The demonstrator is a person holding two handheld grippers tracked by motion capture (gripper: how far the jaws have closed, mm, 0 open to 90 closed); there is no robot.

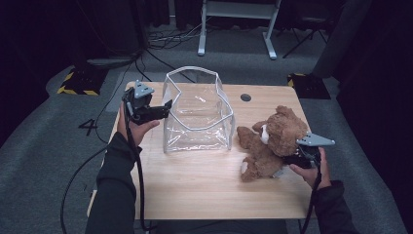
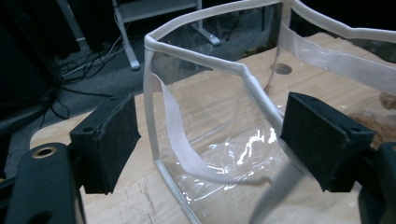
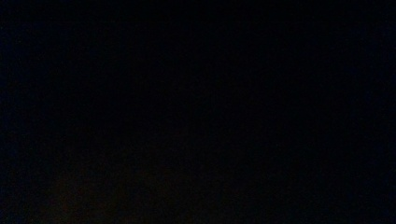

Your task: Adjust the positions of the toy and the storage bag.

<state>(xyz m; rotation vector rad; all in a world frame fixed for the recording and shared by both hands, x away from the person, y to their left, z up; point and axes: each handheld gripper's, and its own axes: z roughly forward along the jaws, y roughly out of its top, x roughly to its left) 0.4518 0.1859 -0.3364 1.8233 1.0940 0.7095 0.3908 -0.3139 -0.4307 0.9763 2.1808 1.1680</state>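
Presently left gripper (image 2: pixel 208 140) gapes, jaws straddling the clear bag's (image 1: pixel 197 114) near-left rim, mid-table. Right gripper (image 1: pixel 298 157) presses the teddy bear (image 1: pixel 270 141) by the right edge; grip unreadable, view black.

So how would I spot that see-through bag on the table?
Start at the wooden table and look toward its far middle. The clear plastic bag stands open there, edged in white trim, between the left claw and the brown teddy bear. It is the one transparent thing there.
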